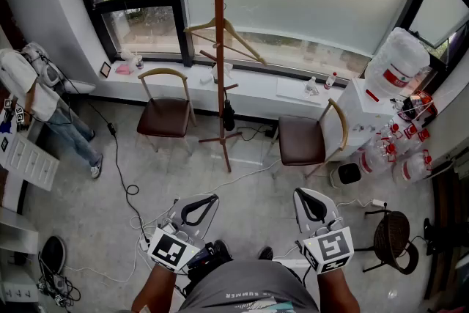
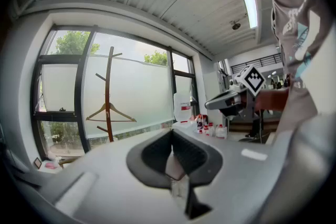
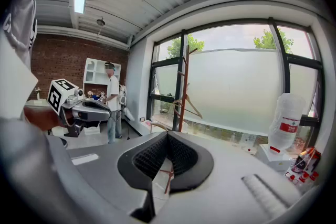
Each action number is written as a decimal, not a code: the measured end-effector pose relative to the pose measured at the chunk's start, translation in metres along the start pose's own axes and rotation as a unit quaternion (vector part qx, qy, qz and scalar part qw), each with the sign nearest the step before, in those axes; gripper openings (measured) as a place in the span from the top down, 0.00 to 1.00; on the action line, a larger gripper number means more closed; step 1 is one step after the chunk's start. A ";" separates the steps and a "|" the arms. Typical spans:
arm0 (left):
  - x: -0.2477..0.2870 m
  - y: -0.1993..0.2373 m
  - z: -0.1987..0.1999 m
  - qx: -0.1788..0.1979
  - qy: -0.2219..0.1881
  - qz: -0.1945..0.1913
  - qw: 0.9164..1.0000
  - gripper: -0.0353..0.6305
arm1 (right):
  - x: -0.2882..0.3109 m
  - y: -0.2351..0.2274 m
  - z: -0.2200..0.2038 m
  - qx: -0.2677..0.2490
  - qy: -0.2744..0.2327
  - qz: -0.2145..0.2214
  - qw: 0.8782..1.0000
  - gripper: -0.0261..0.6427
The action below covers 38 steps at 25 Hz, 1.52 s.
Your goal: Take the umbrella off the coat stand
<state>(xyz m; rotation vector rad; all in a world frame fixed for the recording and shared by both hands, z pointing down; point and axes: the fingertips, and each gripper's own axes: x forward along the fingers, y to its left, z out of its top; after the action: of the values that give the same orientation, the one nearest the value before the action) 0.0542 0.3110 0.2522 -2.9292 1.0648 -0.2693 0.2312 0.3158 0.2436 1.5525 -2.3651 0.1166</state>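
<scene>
The tall wooden coat stand (image 1: 219, 48) rises before the window, between two chairs. A wooden hanger (image 1: 223, 29) hangs on it high up. A small black folded umbrella (image 1: 229, 116) hangs from a low peg. My left gripper (image 1: 214, 196) and right gripper (image 1: 300, 193) are held side by side near my body, well short of the stand, both pointing toward it. Both are shut, with nothing between the jaws. In the left gripper view the stand (image 2: 108, 97) stands far off beyond the shut left gripper (image 2: 171, 131). The right gripper view shows the same stand (image 3: 183, 92) past the right gripper (image 3: 167, 135).
A brown chair (image 1: 165, 113) stands left of the stand and another chair (image 1: 304, 139) right of it. A water dispenser (image 1: 396, 62) and several bottles (image 1: 399, 150) fill the right side. Cables (image 1: 128, 187) trail over the floor. A person (image 1: 44, 99) stands far left; a black stool (image 1: 392, 234) is right.
</scene>
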 end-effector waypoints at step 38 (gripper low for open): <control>-0.009 0.068 -0.031 -0.019 -0.006 -0.028 0.999 0.94 | 0.059 0.028 0.011 0.028 0.018 -0.023 0.999 0.96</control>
<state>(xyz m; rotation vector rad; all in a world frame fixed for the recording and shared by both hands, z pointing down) -0.0013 0.2660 0.2769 -2.9938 0.9972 -0.2352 0.1817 0.2730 0.2539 1.6154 -2.3151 0.1996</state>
